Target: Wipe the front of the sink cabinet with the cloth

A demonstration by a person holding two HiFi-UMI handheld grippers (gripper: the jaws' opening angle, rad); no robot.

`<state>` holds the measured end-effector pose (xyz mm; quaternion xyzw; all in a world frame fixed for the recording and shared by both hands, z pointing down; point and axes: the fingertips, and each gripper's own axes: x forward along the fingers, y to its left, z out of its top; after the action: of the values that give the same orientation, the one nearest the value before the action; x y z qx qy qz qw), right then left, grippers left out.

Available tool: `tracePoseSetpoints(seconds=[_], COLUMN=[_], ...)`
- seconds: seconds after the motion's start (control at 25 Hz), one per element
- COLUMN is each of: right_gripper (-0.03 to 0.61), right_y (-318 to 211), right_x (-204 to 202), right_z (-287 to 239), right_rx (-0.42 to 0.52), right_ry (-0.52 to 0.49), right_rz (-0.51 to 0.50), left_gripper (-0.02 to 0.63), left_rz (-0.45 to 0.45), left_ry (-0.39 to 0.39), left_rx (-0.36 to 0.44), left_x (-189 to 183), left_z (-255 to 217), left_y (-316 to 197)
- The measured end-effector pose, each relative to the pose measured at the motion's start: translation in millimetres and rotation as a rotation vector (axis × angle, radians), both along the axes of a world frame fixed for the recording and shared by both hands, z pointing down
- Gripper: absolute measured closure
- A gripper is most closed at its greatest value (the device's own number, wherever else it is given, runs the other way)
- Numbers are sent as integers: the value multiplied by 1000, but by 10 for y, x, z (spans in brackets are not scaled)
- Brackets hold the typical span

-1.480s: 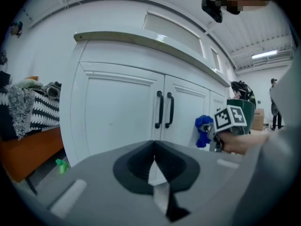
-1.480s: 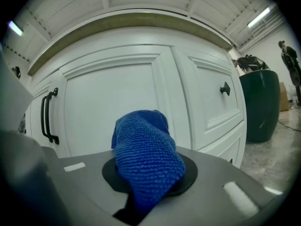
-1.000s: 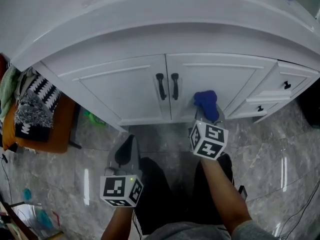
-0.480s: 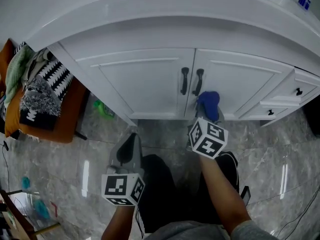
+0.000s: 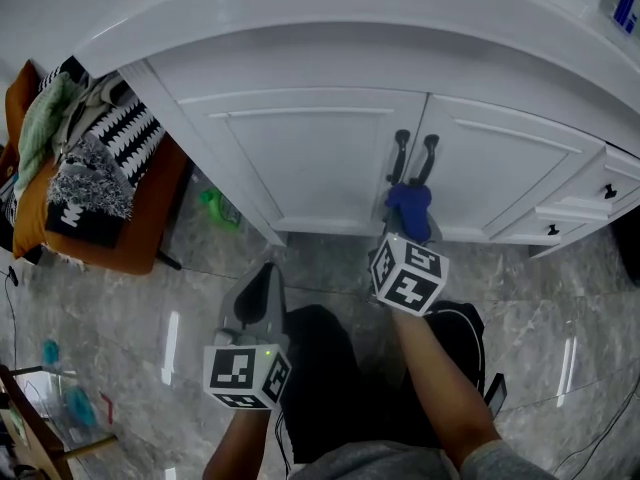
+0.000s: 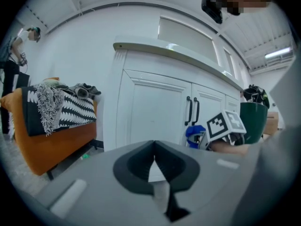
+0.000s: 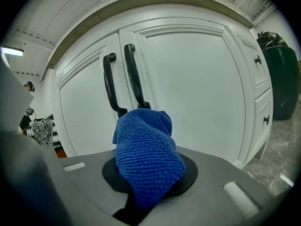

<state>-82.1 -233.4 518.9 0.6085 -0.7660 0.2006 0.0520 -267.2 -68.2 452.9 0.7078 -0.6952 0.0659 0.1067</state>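
Note:
The white sink cabinet (image 5: 320, 158) has two doors with a pair of black vertical handles (image 5: 414, 158) at the middle seam. My right gripper (image 5: 410, 220) is shut on a bunched blue cloth (image 5: 408, 204), held at the lower ends of the handles. In the right gripper view the blue cloth (image 7: 146, 152) bulges out of the jaws just in front of the black handles (image 7: 123, 81). My left gripper (image 5: 262, 290) hangs low over the floor, left of the right one, shut and empty. In the left gripper view the left gripper (image 6: 154, 163) points at the cabinet doors (image 6: 155, 112).
An orange chair (image 5: 95, 223) piled with black-and-white and green clothes (image 5: 85, 153) stands left of the cabinet. Small drawers (image 5: 590, 193) with black knobs are on the cabinet's right. A green object (image 5: 215, 206) lies on the grey marble floor (image 5: 560, 298). A dark green bin (image 7: 282, 79) stands to the right.
The right gripper with the blue cloth has moved left along the cabinet front, from the right door to the lower ends of the handles. The left gripper has stayed low by my legs.

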Motion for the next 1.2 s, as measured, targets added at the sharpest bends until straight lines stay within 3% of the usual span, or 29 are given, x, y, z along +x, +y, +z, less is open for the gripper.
tracePoseSetpoints(seconds=[0.12, 0.8, 1.2], right_gripper=[528, 526, 523], right_y=[24, 55, 172], right_x=[-254, -1195, -1812], right_z=[14, -56, -19], right_rx=[-16, -21, -51], right_ry=[-4, -9, -3], right_rz=[-62, -185, -307], left_gripper=[604, 604, 604], left_rz=[-23, -106, -142], left_ry=[-4, 2, -5], left_rx=[-2, 9, 14], left_x=[-124, -552, -780], left_z=[-2, -21, -102], left_y=[74, 404, 584])
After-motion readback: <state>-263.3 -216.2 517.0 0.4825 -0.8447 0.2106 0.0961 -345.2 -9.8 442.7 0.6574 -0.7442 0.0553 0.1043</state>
